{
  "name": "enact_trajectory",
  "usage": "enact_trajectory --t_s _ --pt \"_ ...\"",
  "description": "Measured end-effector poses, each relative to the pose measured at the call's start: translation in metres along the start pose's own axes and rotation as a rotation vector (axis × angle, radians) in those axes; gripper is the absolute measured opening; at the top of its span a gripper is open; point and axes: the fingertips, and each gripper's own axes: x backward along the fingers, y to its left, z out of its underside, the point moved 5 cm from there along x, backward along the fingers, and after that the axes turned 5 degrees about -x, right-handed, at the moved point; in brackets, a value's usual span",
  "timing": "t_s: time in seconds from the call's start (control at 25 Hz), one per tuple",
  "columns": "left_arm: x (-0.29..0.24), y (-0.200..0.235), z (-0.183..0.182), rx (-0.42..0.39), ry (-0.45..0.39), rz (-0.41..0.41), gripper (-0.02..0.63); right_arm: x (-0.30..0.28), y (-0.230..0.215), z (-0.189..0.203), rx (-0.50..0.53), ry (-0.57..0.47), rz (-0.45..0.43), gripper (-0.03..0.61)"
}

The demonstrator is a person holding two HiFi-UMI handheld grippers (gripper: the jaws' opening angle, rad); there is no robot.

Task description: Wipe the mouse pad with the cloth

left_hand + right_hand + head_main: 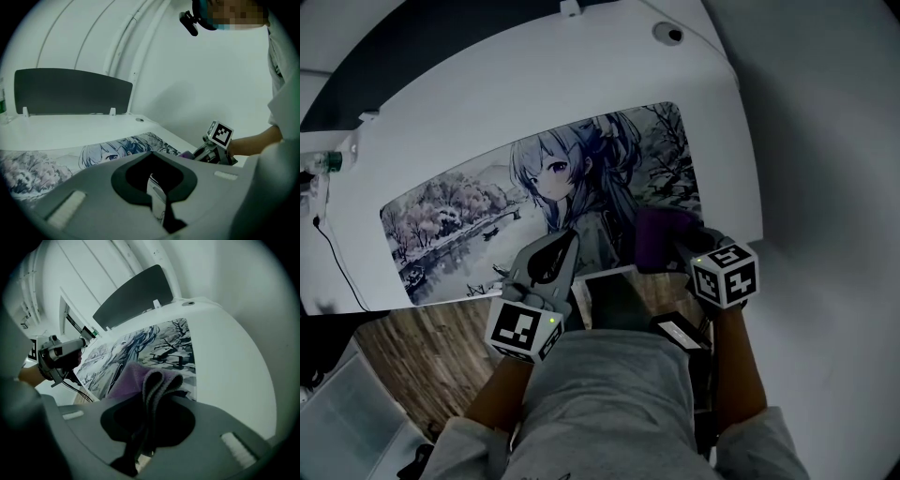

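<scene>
The mouse pad point(487, 211) is lying flat on the white desk point(487, 103), reaching from the left of the head view to the upper right. It is a wide printed mat. An illustrated figure with long pale hair is shown at centre, a wintry lake with trees at left and bare branches at right. Its near edge is running just beside the desk's front edge.

The cloth point(140, 376) is purple and fleecy, and it is folded into a doubled ridge. It is being pinched in the right gripper point(150, 423), whose jaws are closed on the fold. The loose part is draped over the pad near its lower right end.

The left gripper point(562, 248) is being held over the pad's near edge at lower centre. Its jaws are drawn together to a thin slit, with nothing gripped between them. Whether its tips are touching the pad cannot be told.

The pad's near right portion is being covered by the cloth and both grippers. In the head view the right jaw tips are being hidden by the cloth. The bottom of that view is being blocked by the person's torso and sleeves. A dark panel point(70, 91) is standing at the desk's back edge. A dark cable point(337, 262) is hanging off the desk at left. A small green-tipped item at the far left edge is cut off and too small to identify.
</scene>
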Motion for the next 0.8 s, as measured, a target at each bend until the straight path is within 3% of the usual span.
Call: enact_trajectory --t_s 0.8 --pt "-0.024 -0.014 -0.013 -0.026 0.022 0.063 0.018 0.039 -0.059 0.007 -0.104 -0.042 0.091 0.061"
